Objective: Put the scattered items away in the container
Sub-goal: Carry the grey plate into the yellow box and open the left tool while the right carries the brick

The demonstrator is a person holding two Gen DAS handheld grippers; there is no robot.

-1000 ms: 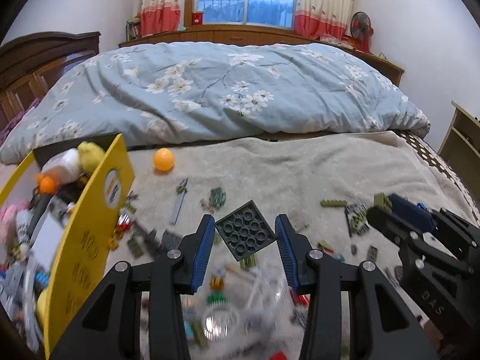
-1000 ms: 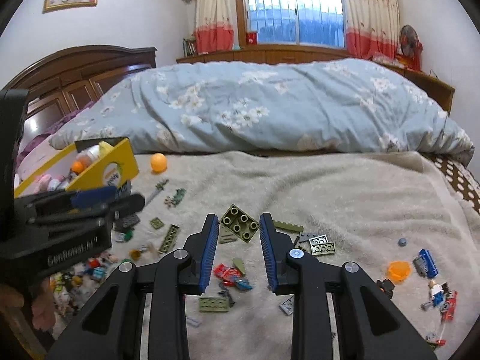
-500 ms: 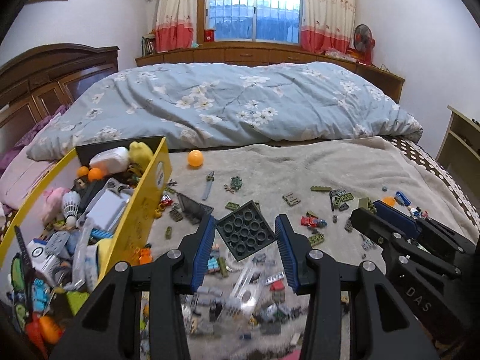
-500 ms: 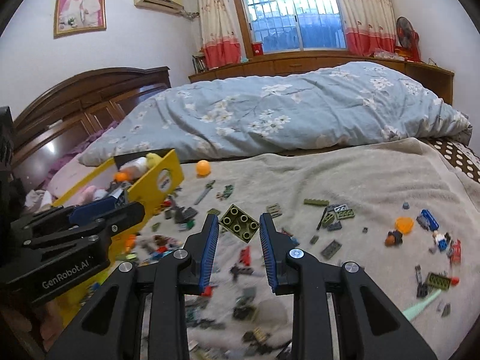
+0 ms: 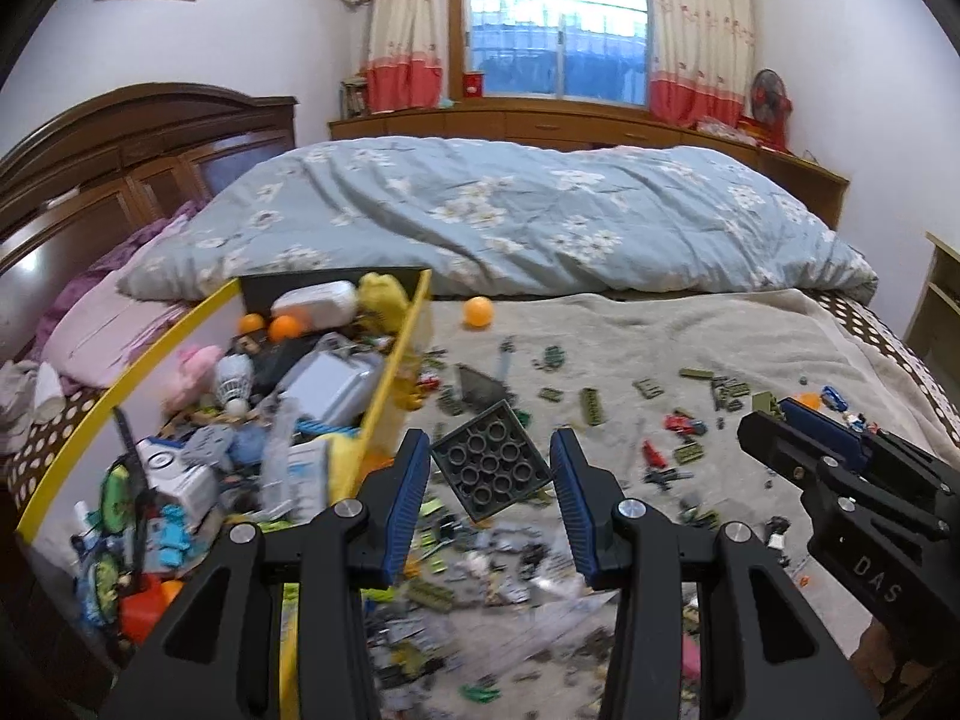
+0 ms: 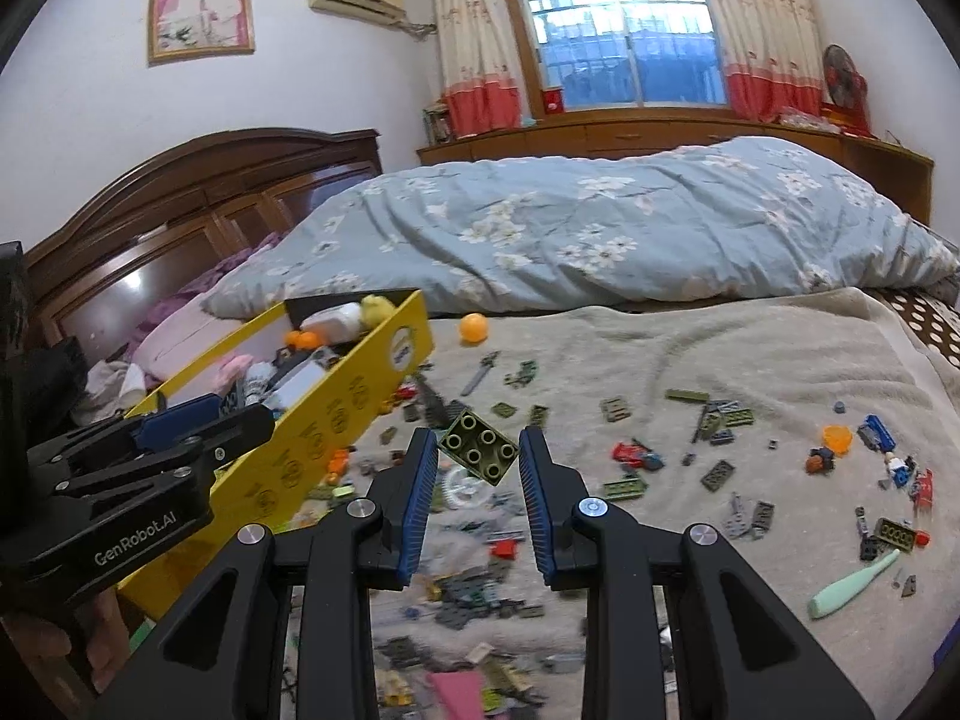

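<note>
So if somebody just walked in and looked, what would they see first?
Probably the two bricks held up in the air: the left gripper pinches a dark grey square plate, and the right gripper pinches an olive green brick. Next, the yellow box on the left, piled with toys. Then all the little pieces scattered over the beige blanket, with an orange ball near the blue flowery quilt.

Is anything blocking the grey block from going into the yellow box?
Only the yellow box's near wall stands between the dark grey block in the left gripper and the inside; its top is open.
</note>
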